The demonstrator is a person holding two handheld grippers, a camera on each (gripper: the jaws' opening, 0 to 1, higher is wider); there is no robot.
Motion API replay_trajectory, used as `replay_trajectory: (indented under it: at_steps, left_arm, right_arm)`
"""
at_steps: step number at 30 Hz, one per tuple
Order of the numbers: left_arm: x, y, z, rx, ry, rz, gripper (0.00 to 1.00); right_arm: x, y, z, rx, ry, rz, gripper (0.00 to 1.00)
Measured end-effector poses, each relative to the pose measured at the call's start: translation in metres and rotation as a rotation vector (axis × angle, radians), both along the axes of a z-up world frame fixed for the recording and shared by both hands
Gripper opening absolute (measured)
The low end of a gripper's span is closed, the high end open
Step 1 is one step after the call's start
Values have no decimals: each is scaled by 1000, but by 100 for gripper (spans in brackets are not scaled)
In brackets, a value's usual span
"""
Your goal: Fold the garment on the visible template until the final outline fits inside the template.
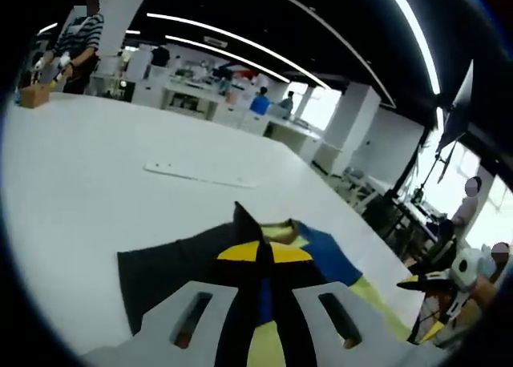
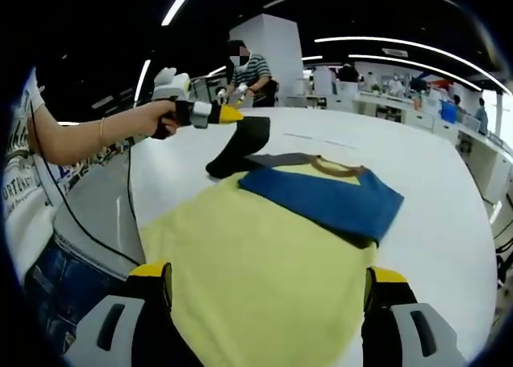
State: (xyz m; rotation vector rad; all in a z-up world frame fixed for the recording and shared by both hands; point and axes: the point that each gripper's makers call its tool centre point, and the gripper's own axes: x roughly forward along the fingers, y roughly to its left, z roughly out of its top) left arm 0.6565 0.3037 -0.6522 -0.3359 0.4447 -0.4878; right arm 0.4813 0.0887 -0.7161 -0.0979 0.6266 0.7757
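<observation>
On white table (image 2: pixel 449 223), left tongs (image 1: pixel 263 264) pinch shirt's (image 2: pixel 264 263) black sleeve (image 2: pixel 240 147); right tongs (image 2: pixel 266 287) spread wide, empty.

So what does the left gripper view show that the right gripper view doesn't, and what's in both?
Left gripper view alone: the left gripper from behind, jaws shut on the black sleeve, and a flat white strip lying further off on the white table.

Right gripper view alone: the right gripper, jaws open over the broad yellow body panel.

Both: the yellow, blue and black garment, the table, and people behind.
</observation>
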Motion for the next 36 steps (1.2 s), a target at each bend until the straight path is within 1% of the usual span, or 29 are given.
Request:
replay_trajectory:
  at_steps: [5, 9, 14, 21, 28, 31, 36]
  left_arm:
    - [3, -14, 1, 5, -4, -23, 0]
    - [7, -24, 4, -22, -15, -25, 0]
    - [10, -41, 8, -19, -26, -46, 0]
    - [17, -60, 14, -40, -35, -68, 0]
    - [17, -79, 15, -63, -36, -107, 0]
    - [19, -84, 14, -62, -35, -115, 0]
    - [21, -99, 14, -39, -46, -141, 0]
  right_arm:
    - [0, -1, -1, 1, 4, -1, 99]
    - [0, -2, -2, 6, 9, -6, 99]
    - [0, -3, -4, 7, 16, -10, 99]
    - [3, -7, -4, 12, 16, -28, 99]
    - [4, -10, -5, 12, 21, -35, 99]
    - [3, -11, -6, 13, 26, -35, 99]
    - [4, -11, -10, 4, 35, -31, 99]
